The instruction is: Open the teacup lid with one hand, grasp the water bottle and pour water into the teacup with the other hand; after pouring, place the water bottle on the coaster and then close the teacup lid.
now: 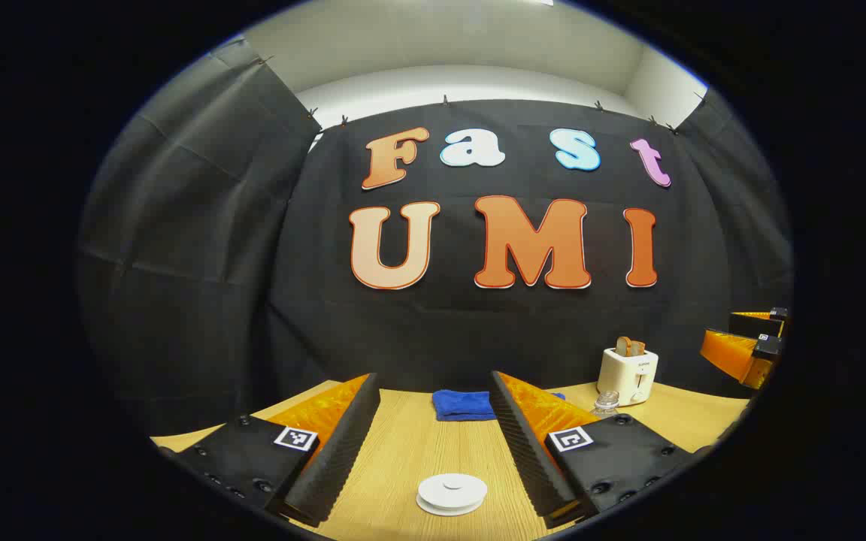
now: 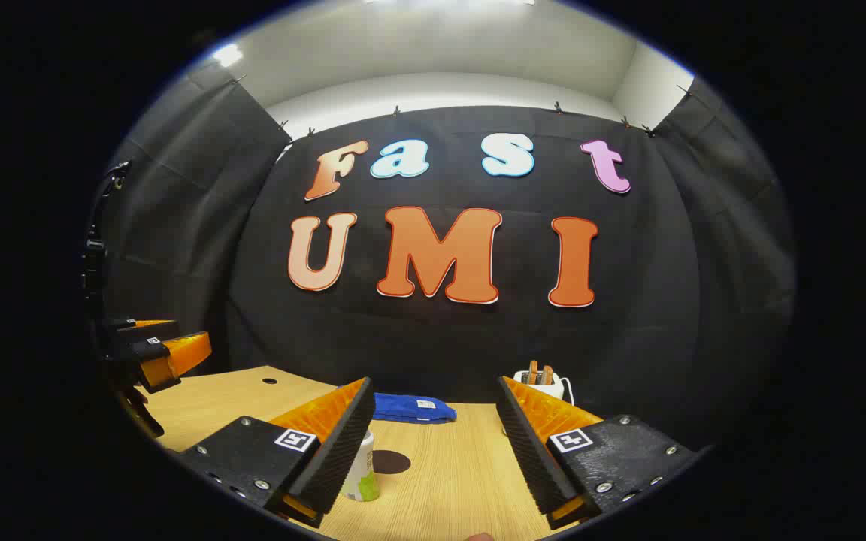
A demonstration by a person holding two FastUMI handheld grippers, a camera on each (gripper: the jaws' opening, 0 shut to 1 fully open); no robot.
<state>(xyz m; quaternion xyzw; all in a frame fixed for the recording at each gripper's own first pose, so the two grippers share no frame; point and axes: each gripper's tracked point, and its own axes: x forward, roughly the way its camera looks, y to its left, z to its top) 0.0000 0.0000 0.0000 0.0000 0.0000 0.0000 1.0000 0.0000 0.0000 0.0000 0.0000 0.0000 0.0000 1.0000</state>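
Note:
The teacup's white round lid [image 1: 452, 492] with a small knob lies low between my left gripper's fingers; the cup under it hardly shows. My left gripper [image 1: 433, 383] is open and holds nothing. In the right gripper view, the water bottle [image 2: 361, 469], white with a green label, stands upright on the table, half hidden behind the near finger. A dark round coaster [image 2: 392, 461] lies just beyond it. My right gripper [image 2: 434, 385] is open above the table, with nothing between its fingers. Each gripper also appears at the edge of the other's view, the left gripper [image 2: 155, 353] and the right gripper [image 1: 749, 349].
A folded blue cloth [image 1: 463, 404] lies at the back of the wooden table [image 1: 403, 451]. A white toaster [image 1: 627, 376] with toast in it stands at the back right, a small glass jar [image 1: 606, 403] in front of it. The black cloth wall closes the back.

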